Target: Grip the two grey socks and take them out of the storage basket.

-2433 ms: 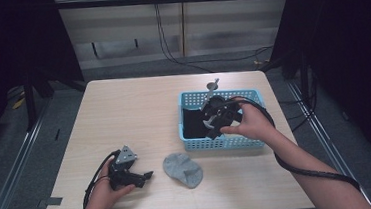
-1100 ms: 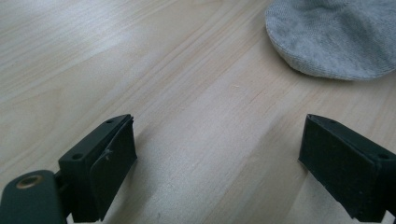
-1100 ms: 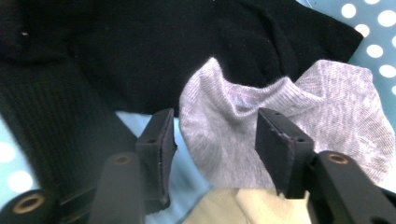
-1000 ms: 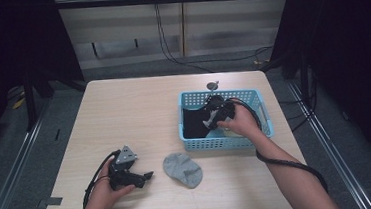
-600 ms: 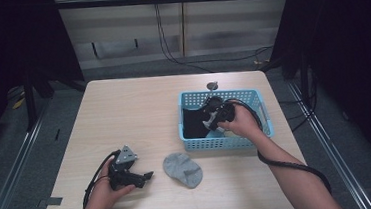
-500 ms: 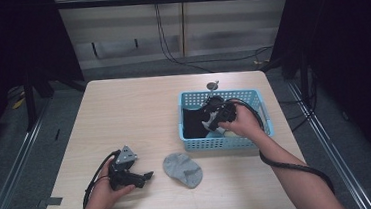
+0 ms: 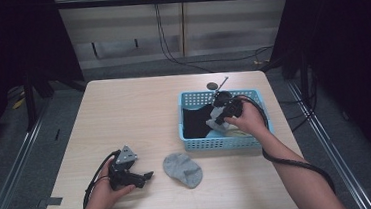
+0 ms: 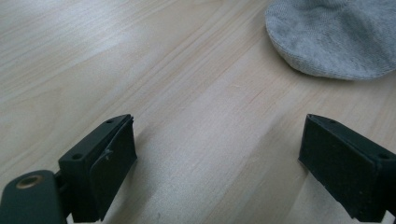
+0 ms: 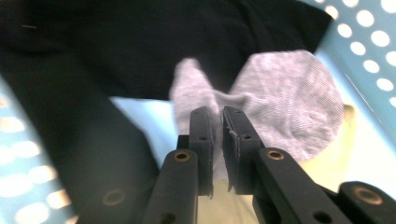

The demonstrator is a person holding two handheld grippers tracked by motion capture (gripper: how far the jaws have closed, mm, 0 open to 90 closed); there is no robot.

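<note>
A grey sock [image 7: 182, 170] lies flat on the wooden table [image 7: 139, 113], just right of my left gripper [image 7: 146, 177], which rests on the table with its jaws wide open and nothing between them. The same sock [image 8: 336, 39] shows ahead of those jaws. My right gripper [image 7: 216, 116] reaches into the blue basket [image 7: 226, 142]. It is shut on a light grey sock [image 9: 285, 102], pinching a fold of the fabric [image 9: 212, 140]. Black cloth [image 9: 116, 51] lies in the basket beneath and beside that sock.
The blue basket sits at the table's right half, with black cloth [image 7: 195, 123] in its left part. A small dark round object [image 7: 212, 86] lies behind the basket. Cables [image 7: 298, 163] trail from both grippers. Bare wood spans the table's left and back.
The right gripper shifted slightly inside the basket, toward its left part, and now pinches the light grey sock. The left gripper and the sock on the table have stayed put.
</note>
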